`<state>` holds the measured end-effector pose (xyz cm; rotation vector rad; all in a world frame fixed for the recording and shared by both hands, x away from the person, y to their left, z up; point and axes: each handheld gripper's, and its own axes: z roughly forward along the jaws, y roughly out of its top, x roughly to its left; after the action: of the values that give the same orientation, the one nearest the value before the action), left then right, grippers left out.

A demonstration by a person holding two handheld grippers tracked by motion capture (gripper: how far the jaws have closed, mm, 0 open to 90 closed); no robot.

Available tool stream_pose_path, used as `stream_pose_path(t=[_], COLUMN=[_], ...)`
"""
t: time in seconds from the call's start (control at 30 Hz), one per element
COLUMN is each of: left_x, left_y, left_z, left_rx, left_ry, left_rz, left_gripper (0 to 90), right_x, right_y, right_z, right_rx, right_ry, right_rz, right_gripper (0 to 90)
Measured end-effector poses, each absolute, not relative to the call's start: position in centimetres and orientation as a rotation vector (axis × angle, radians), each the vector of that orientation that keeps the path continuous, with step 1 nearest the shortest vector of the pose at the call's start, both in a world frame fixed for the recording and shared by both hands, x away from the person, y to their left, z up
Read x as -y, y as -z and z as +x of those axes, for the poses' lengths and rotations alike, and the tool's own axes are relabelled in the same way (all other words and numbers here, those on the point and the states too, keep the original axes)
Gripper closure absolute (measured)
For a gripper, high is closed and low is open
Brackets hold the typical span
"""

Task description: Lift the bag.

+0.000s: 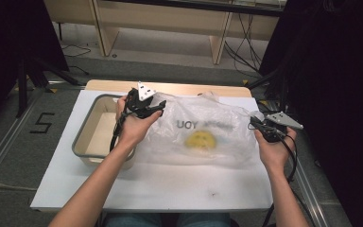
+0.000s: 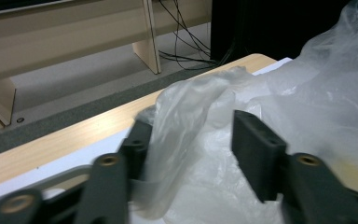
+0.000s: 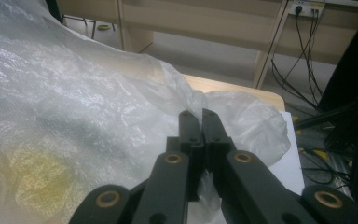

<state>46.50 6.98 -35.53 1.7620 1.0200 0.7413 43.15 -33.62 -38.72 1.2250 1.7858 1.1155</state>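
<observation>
My right gripper has its jaws pinched tight on the edge of the plastic bag, pinning it flat on the bench. The left gripper stands with jaws parted around the opposite edge, film loose between them, beside the tray, probably to spread the bag.

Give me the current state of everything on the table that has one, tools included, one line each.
Plastic bag: translucent, crumpled, lying on the white board, a yellow thing inside.
Left tool: jaws apart, a fold of the bag between them, pads not pressing it.
Right tool: shut, pinching the bag's edge.
Tray: upright at the bag's left; its inside looks empty.
</observation>
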Motion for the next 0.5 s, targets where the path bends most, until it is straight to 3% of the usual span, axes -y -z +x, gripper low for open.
stream_pose_path(t=[0.17, 0.5], left_x=[-7.4, -8.0], left_y=[35.1, 34.9], left_z=[45.9, 45.1], left_rx=[-1.046, -1.028], left_ry=[-0.742, -0.7], left_rz=[1.749, 1.761], left_gripper=[34.6, 29.9], right_x=[33.7, 33.6], right_y=[38.7, 38.6], right_z=[43.2, 43.2], right_rx=[-1.785, -1.781], right_ry=[-1.109, -1.111], right_rz=[1.229, 1.231], right_gripper=[89.9, 89.7])
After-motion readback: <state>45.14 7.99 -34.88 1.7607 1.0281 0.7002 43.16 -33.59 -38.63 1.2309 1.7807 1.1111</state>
